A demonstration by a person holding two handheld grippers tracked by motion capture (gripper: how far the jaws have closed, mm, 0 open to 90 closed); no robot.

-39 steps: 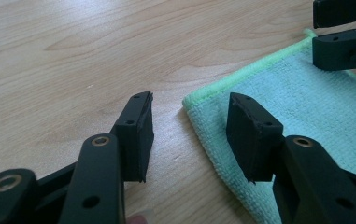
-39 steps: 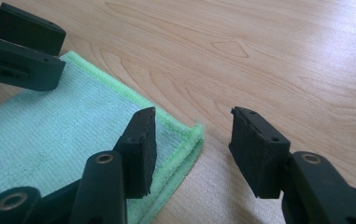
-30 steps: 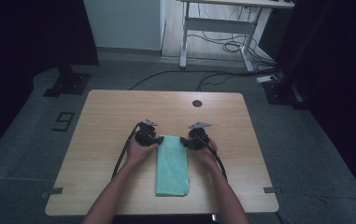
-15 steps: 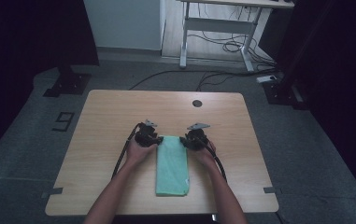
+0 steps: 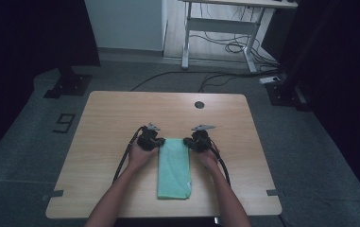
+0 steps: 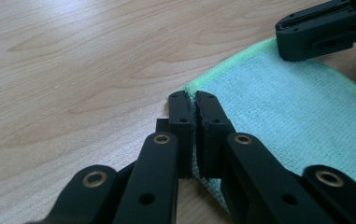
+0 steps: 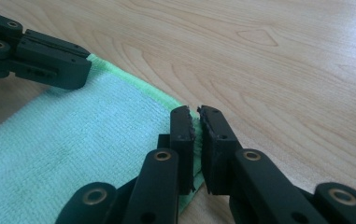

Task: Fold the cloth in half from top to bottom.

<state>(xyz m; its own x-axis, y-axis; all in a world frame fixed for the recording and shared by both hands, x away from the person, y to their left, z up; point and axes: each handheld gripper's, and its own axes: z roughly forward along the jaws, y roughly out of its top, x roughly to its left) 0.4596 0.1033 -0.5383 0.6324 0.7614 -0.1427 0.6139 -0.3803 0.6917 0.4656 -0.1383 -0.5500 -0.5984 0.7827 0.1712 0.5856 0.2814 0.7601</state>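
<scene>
A folded green cloth (image 5: 174, 168) lies as a long strip on the wooden table (image 5: 116, 113), running from the middle toward the near edge. My left gripper (image 5: 160, 142) sits at its far left corner and my right gripper (image 5: 187, 142) at its far right corner. Both pairs of jaws have just been closing. In the left gripper view the left gripper (image 6: 193, 116) pinches the cloth (image 6: 283, 112) at its hem. The right gripper (image 7: 196, 122) likewise pinches a corner of the cloth (image 7: 73, 135). Each view also shows the other gripper (image 6: 323, 30) (image 7: 35, 56) across the cloth.
A dark round hole (image 5: 199, 104) is set in the table near its far edge. Bare wood lies to both sides of the cloth. Beyond the table, a desk frame (image 5: 215, 28) and cables (image 5: 234, 47) stand on the floor, and black stand bases (image 5: 69, 85) sit at the left.
</scene>
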